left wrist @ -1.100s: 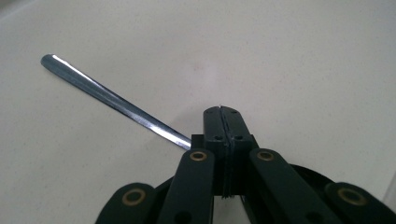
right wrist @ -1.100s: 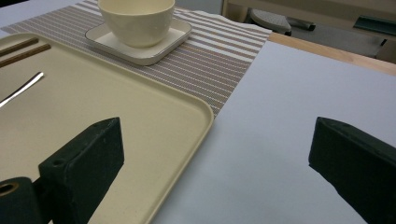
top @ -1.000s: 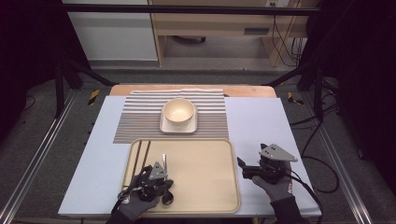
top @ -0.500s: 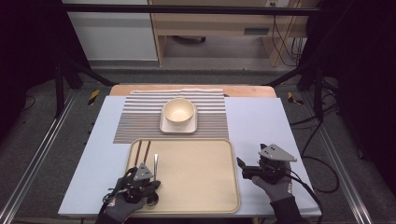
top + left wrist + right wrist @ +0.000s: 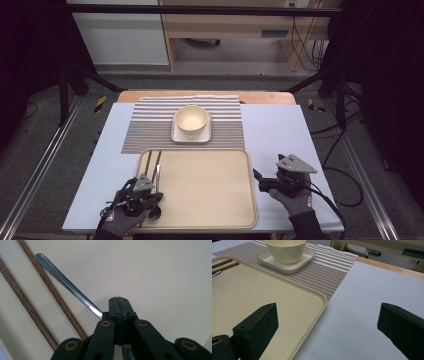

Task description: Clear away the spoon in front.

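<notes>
A metal spoon [image 5: 67,286] lies slanted on the beige tray [image 5: 205,185], and my left gripper [image 5: 119,300] is shut on the lower part of its handle. The spoon's bowl peeks out under the jaws. In the high view this gripper [image 5: 146,191] sits at the tray's front left corner. Two wooden chopsticks [image 5: 52,292] lie on the tray just left of the spoon. My right gripper [image 5: 327,315] stands open and empty above the tray's right rim, and in the high view it [image 5: 260,179] is right of the tray.
A cream bowl [image 5: 191,118] stands on a square saucer [image 5: 191,136] on a striped placemat [image 5: 150,130] behind the tray. A pale blue mat [image 5: 280,135] covers the table. Cables trail off the table's right side.
My left gripper has slid left along the tray's front, carrying the spoon closer to the chopsticks. The right gripper has not moved.
</notes>
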A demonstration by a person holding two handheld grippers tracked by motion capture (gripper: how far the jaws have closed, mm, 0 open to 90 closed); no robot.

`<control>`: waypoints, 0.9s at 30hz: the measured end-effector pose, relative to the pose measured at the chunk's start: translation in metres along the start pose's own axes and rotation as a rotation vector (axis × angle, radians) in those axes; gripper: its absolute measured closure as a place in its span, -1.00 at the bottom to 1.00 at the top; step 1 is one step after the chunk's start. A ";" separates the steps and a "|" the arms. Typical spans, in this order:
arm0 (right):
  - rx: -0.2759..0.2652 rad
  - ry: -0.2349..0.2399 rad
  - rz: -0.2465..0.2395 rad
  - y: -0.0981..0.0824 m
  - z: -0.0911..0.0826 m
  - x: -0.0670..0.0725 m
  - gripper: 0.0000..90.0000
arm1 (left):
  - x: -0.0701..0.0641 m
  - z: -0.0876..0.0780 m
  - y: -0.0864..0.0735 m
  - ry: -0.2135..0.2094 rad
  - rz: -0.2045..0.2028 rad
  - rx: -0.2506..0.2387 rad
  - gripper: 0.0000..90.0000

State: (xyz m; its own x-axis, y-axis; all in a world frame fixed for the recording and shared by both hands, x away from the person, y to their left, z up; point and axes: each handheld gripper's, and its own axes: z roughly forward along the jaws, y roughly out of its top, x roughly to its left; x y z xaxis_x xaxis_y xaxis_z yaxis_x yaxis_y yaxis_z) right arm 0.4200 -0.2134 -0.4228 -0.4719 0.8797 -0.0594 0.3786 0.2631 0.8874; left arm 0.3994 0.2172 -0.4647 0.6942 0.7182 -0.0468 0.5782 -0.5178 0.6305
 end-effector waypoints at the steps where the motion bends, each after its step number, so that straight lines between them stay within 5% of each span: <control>1: 0.000 0.001 0.001 0.000 0.000 0.000 -0.92 | 0.000 0.000 0.000 0.003 0.002 0.002 0.98; 11: 0.001 0.000 0.001 0.000 0.000 0.000 -0.92 | 0.006 -0.003 -0.002 0.014 -0.014 0.003 0.95; 18: 0.003 0.002 0.004 0.000 0.001 0.001 -0.92 | 0.009 0.001 0.007 0.050 -0.006 -0.045 0.96; 27: 0.008 0.003 0.002 -0.001 0.002 0.001 -0.92 | 0.027 0.009 0.011 0.098 -0.049 -0.055 0.98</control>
State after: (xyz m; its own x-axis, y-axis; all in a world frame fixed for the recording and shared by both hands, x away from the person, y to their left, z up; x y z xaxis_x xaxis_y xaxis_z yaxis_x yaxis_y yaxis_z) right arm 0.4207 -0.2117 -0.4242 -0.4738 0.8788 -0.0561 0.3859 0.2645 0.8838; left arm 0.4286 0.2266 -0.4662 0.6190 0.7854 -0.0043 0.5839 -0.4565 0.6713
